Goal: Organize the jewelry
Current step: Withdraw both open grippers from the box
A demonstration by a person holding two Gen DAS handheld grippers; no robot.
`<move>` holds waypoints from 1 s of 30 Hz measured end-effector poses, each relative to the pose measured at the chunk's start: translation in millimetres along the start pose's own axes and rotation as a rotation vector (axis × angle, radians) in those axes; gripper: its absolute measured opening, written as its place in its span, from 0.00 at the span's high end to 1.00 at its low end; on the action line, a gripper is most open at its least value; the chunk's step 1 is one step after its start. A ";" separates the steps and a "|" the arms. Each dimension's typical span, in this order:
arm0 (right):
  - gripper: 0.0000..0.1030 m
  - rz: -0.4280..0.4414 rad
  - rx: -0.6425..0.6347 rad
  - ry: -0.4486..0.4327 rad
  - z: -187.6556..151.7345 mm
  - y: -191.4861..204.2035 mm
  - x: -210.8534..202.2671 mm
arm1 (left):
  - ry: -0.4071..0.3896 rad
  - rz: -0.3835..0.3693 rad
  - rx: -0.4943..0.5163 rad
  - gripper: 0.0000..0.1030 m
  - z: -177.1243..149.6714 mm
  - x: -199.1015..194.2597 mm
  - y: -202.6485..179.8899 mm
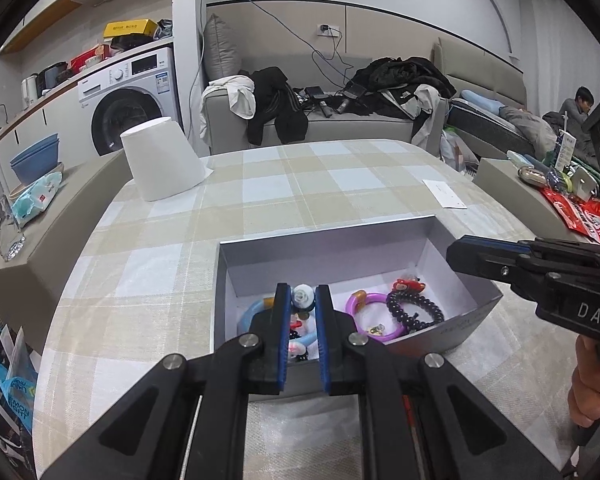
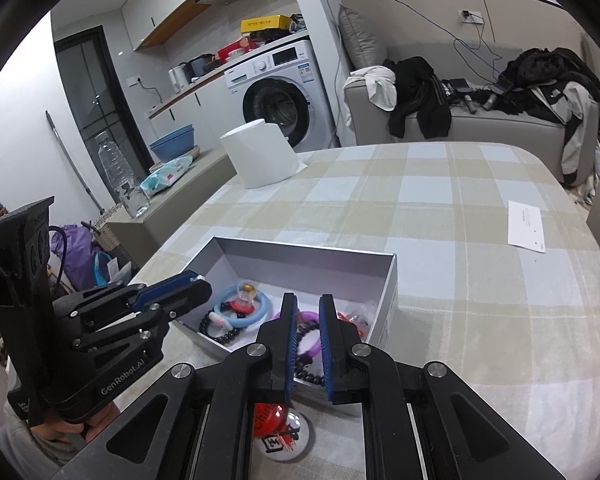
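Both grippers hover over the box [image 1: 340,248], left gripper [image 1: 302,304] and right gripper [image 2: 308,316] fingers apart, empty; a careless dip could snag the bead bracelet [image 1: 416,310].

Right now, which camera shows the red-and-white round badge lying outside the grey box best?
The right wrist view: the red-and-white round badge lies on the tablecloth before the grey box, partly behind the right gripper. The left wrist view doesn't show it.

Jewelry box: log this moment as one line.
left gripper: open, empty, over box | right gripper: open, empty, over box | jewelry box: lidless, holds bracelets | red-and-white piece: outside, on tablecloth
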State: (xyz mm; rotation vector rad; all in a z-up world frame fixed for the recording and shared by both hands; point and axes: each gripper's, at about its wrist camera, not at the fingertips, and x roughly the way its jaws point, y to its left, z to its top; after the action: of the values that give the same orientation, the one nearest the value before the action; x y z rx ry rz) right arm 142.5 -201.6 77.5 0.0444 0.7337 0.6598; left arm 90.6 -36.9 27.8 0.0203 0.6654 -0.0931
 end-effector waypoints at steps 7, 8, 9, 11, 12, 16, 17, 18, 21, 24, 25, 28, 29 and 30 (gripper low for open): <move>0.43 -0.024 -0.017 -0.040 1.8 4.8 -11.2 | -0.020 -0.037 -0.032 0.27 4.8 -15.1 -0.1; 0.40 -0.031 -0.015 -0.038 1.8 4.7 -12.6 | -0.022 -0.042 -0.029 0.22 4.2 -17.6 -0.7; 0.32 -0.032 -0.012 -0.039 1.1 4.0 -14.4 | -0.022 -0.042 -0.025 0.14 3.2 -19.5 -1.4; 0.22 -0.034 -0.014 -0.038 -2.1 2.8 -20.1 | -0.025 -0.020 -0.011 0.03 -1.3 -24.8 -2.4; 0.16 -0.035 -0.019 -0.031 -4.4 2.3 -22.5 | -0.027 -0.014 -0.006 0.01 -5.3 -26.4 -2.0; 0.00 -0.035 -0.046 0.005 -25.3 -2.3 -29.1 | -0.003 -0.037 -0.007 0.01 -25.1 -30.2 0.9; 0.00 -0.052 -0.051 0.020 -32.3 -3.8 -28.9 | 0.003 -0.039 -0.009 0.01 -27.1 -30.2 2.0; 0.00 -0.066 -0.056 0.034 -36.9 -4.3 -28.5 | 0.007 -0.038 -0.014 0.01 -29.8 -30.2 2.0; 0.00 -0.084 -0.062 0.091 -49.3 -6.6 -21.6 | 0.027 -0.035 -0.011 0.01 -38.8 -26.5 -0.5; 0.00 -0.089 -0.070 0.135 -55.6 -4.3 -14.1 | 0.058 -0.020 0.000 0.01 -45.7 -18.4 -3.4; 0.00 -0.104 -0.087 0.151 -57.3 -1.2 -10.7 | 0.067 -0.017 -0.002 0.01 -47.5 -16.6 -3.6; 0.00 -0.120 -0.125 0.182 -62.6 4.3 -5.2 | 0.093 -0.010 -0.013 0.01 -54.4 -12.5 -1.2; 0.00 -0.126 -0.139 0.195 -64.6 6.4 -3.2 | 0.089 -0.007 -0.016 0.01 -55.4 -14.8 -0.4; 0.00 -0.133 -0.152 0.205 -66.5 8.5 -1.8 | 0.078 -0.008 -0.022 0.01 -55.0 -17.0 0.5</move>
State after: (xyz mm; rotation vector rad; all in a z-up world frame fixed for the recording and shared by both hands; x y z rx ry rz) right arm 94.8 -208.2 30.8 -0.2128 0.8731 0.5960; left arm 43.5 -32.4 -4.9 0.0005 0.7443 -0.0933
